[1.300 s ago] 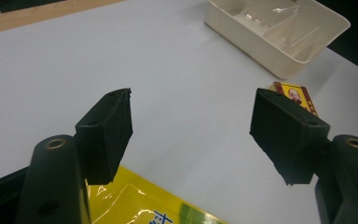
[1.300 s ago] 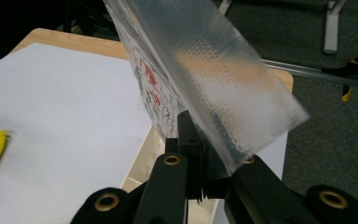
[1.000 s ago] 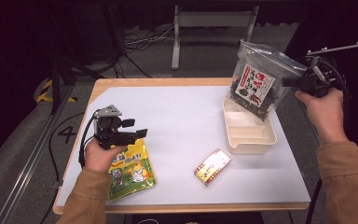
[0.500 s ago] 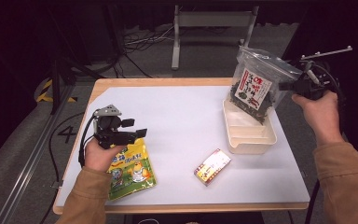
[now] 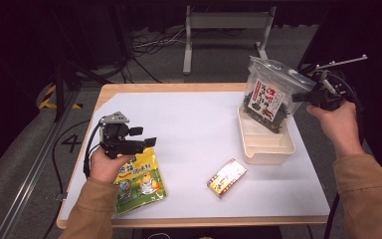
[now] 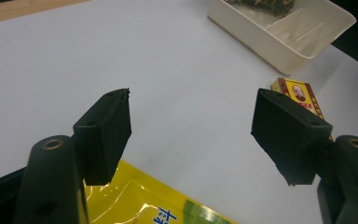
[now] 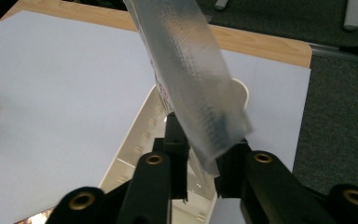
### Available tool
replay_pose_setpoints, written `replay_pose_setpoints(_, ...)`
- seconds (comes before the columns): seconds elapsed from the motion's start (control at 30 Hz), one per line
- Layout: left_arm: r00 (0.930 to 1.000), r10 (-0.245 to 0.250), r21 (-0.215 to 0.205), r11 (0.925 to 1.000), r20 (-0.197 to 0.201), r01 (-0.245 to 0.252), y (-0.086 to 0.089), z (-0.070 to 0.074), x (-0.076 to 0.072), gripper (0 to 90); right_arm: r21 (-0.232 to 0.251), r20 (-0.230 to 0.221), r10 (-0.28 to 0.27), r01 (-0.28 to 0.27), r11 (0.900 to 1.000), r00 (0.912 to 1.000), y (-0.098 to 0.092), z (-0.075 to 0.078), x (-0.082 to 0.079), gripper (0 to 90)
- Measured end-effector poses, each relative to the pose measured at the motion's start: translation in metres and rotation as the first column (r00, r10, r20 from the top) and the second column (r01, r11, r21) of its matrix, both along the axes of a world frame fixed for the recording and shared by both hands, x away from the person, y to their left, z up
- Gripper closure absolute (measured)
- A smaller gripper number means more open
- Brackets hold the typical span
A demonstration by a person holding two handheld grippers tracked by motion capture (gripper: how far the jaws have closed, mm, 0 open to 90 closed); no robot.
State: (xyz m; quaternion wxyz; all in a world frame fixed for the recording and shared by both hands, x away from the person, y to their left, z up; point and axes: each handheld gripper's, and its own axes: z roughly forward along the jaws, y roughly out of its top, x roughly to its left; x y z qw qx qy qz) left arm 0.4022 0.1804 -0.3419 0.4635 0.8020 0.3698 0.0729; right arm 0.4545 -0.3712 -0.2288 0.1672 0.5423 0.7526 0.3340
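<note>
My right gripper (image 5: 303, 97) is shut on the top corner of a clear bag of dark seaweed (image 5: 267, 95) with a red and white label, holding it tilted above the far end of a cream tray (image 5: 268, 148). In the right gripper view the bag's clear sealed strip (image 7: 191, 70) runs up from between the jaws, with the tray (image 7: 135, 154) below. My left gripper (image 5: 146, 143) stands open above the table's left side, over the top edge of a yellow snack pouch (image 5: 139, 181). The left gripper view shows that pouch (image 6: 135, 200) under the spread jaws.
A small red and yellow box (image 5: 226, 178) lies on the white table sheet (image 5: 189, 124) between pouch and tray, the same box (image 6: 303, 95) showing behind a jaw in the left gripper view. Beyond the table stand a metal frame (image 5: 229, 30) and floor cables.
The right gripper has lifted the seaweed bag a little higher and to the right over the tray. The left gripper has stayed where it was.
</note>
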Motion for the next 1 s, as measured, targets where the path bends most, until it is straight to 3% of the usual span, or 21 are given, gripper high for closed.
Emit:
replay_pose_setpoints(0.23, 1.0000, 0.003, -0.002, 1.0000, -0.003, -0.003, 0.002, 0.000, 0.000, 28.4, 0.046, 0.045, 0.008, -0.010, 0.999, 0.9989, -0.007, 0.000, -0.005, 49.9)
replay_pose_setpoints(0.4, 0.9999, 0.008, -0.003, 1.0000, -0.009, -0.008, 0.005, 0.000, 0.000, 27.9, 0.054, 0.091, 0.019, -0.024, 0.998, 0.9957, -0.011, -0.002, -0.011, 41.3)
replay_pose_setpoints(0.63, 0.9999, 0.007, 0.003, 1.0000, -0.011, -0.007, 0.007, 0.000, 0.002, 27.3, 0.020, 0.113, 0.040, -0.043, 0.999, 0.9928, -0.009, -0.003, -0.023, 37.8)
replay_pose_setpoints(1.0, 0.9999, 0.016, 0.035, 0.9993, 0.001, -0.016, 0.010, 0.005, 0.001, 25.2, 0.010, 0.147, 0.098, -0.100, 0.995, 0.9843, -0.006, 0.001, -0.058, 37.5)
